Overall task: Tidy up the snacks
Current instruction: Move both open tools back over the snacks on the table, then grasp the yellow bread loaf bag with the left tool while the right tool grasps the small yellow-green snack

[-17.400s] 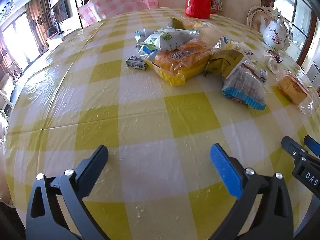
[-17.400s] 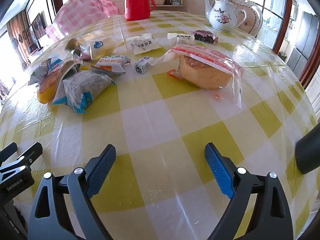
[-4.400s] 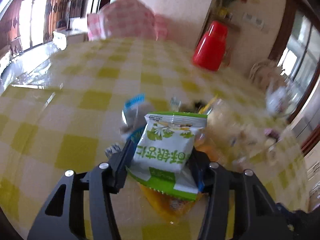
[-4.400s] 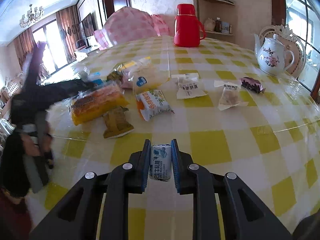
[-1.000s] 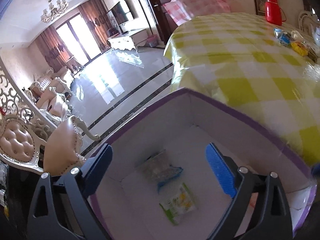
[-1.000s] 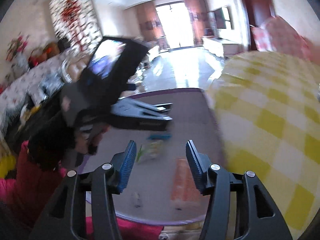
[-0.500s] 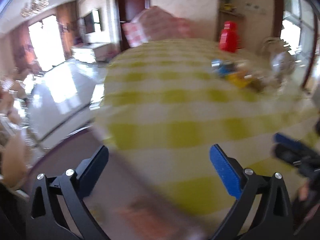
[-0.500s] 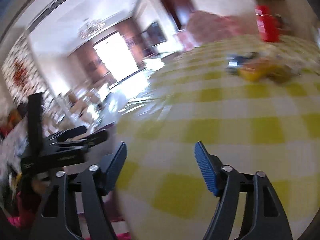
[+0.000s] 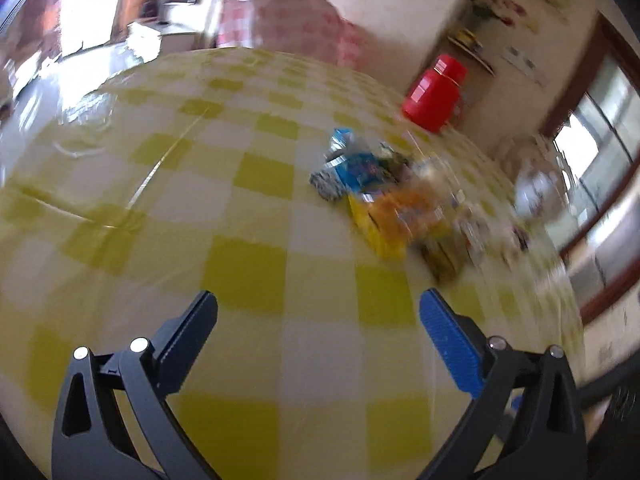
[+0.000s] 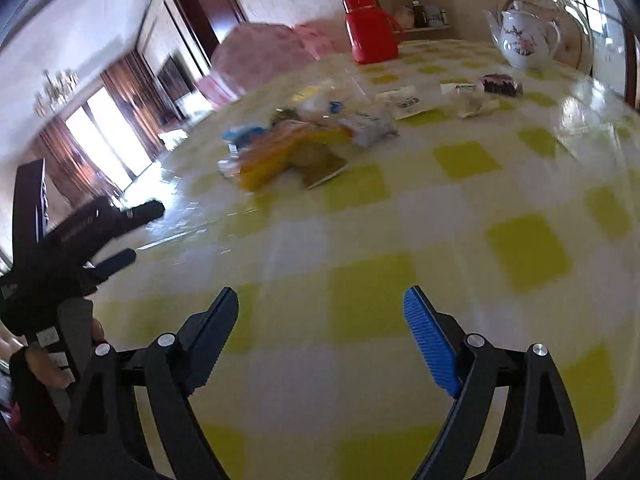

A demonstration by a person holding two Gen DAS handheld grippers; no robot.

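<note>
A blurred pile of snack packs lies mid-table: a blue pack (image 9: 356,170), an orange-yellow bread pack (image 9: 394,216) and a dark olive pack (image 9: 444,258). In the right wrist view the same pile (image 10: 288,148) lies ahead, with small white packets (image 10: 404,102) and a dark wrapped snack (image 10: 500,84) farther right. My left gripper (image 9: 318,324) is open and empty over the near table. My right gripper (image 10: 320,318) is open and empty too. The left gripper also shows in the right wrist view (image 10: 100,232), at the left.
The table has a yellow-and-white checked cloth (image 9: 248,264). A red thermos (image 9: 434,98) stands at the far edge, also in the right wrist view (image 10: 370,28). A white teapot (image 10: 524,32) stands at the far right. A pink checked chair (image 9: 292,28) is behind the table.
Both grippers have swung from the purple-rimmed box beside the table back over the table, facing the snack pile. Both stay open and empty.
</note>
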